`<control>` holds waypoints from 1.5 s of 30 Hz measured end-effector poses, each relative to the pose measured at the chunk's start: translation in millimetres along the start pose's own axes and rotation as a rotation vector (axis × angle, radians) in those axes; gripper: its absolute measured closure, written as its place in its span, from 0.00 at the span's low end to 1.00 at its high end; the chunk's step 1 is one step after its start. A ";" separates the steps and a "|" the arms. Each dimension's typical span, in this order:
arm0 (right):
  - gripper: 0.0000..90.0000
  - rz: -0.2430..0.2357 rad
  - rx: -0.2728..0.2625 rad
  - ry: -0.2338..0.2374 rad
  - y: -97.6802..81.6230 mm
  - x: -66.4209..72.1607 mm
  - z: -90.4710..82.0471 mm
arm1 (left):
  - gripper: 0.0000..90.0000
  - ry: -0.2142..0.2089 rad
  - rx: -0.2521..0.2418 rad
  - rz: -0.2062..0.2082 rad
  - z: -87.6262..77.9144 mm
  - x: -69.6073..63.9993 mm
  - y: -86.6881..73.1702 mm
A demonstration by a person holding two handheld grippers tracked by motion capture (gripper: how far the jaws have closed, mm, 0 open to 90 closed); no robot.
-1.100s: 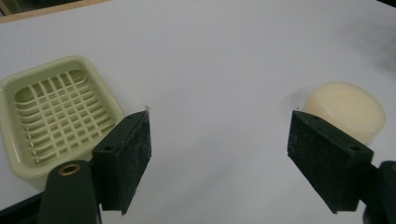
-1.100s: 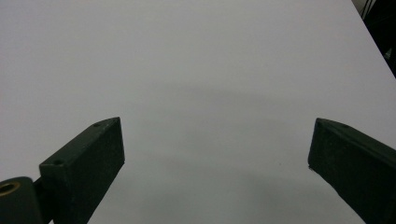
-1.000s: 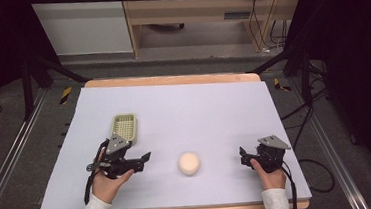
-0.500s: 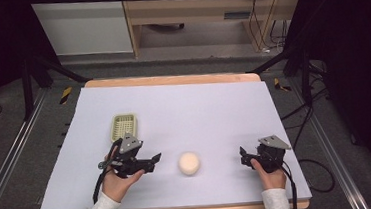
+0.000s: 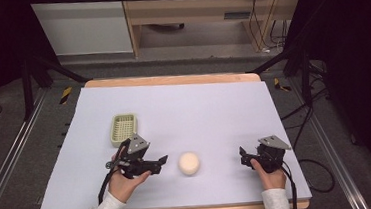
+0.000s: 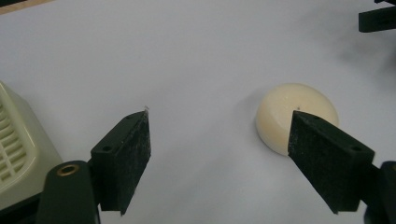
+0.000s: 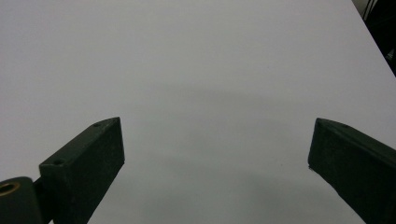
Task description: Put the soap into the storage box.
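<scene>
No brand, label or legible writing appears on any item; the only markings are yellow-and-black striped patches on the floor beside the counter (image 5: 173, 105), too small to read further.

The round cream ball (image 5: 189, 163) lies on the pale counter sheet near the front edge, between the two grippers. It is round, so it has no readable long axis or pointing direction; in the left gripper view it (image 6: 292, 114) looks slightly flattened, though the jaw in front of it may cause that impression.

The left gripper (image 5: 159, 162) is held level, jaws pointing at the ball. Its jaws stand apart at a moderate width with nothing between them. In the left gripper view the ball lies beyond the jaw tips, partly behind the right-hand jaw and not between the pads. Compared with the frame one second ago, the left gripper has shifted across the counter toward the ball, away from the basket; the ball has not moved.

The green slotted basket (image 5: 123, 127) sits behind the left gripper, apart from it, long axis running front to back.

The right gripper (image 5: 243, 156) rests near the front right edge, jaws wide and empty, facing bare sheet. Its position matches the earlier frames.
</scene>
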State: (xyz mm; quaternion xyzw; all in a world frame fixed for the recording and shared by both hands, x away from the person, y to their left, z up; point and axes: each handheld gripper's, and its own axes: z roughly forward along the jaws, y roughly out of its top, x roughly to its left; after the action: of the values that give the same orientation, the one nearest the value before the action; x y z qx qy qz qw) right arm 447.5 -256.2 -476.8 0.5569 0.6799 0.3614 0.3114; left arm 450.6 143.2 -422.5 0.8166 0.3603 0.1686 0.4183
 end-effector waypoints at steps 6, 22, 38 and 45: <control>0.04 -0.002 0.001 0.002 -0.1 0.9 0.2 | 0.23 -0.010 0.004 0.000 3.4 -4.2 1.2; 0.04 0.000 0.002 0.014 -0.4 1.4 1.4 | 0.23 -0.044 0.021 0.024 16.6 -20.2 7.1; 0.04 0.006 -0.002 0.015 -0.1 1.1 0.5 | 0.22 -0.064 0.030 0.030 25.1 -31.9 11.4; 0.04 0.005 -0.005 0.015 0.1 0.3 0.2 | 0.22 -0.070 0.041 0.036 30.6 -35.9 12.3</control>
State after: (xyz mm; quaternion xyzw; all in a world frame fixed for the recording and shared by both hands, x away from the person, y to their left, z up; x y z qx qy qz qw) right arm 447.6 -255.9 -476.8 0.5550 0.6801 0.3678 0.3069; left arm 449.3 95.0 -429.9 0.8366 0.3343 0.1400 0.4107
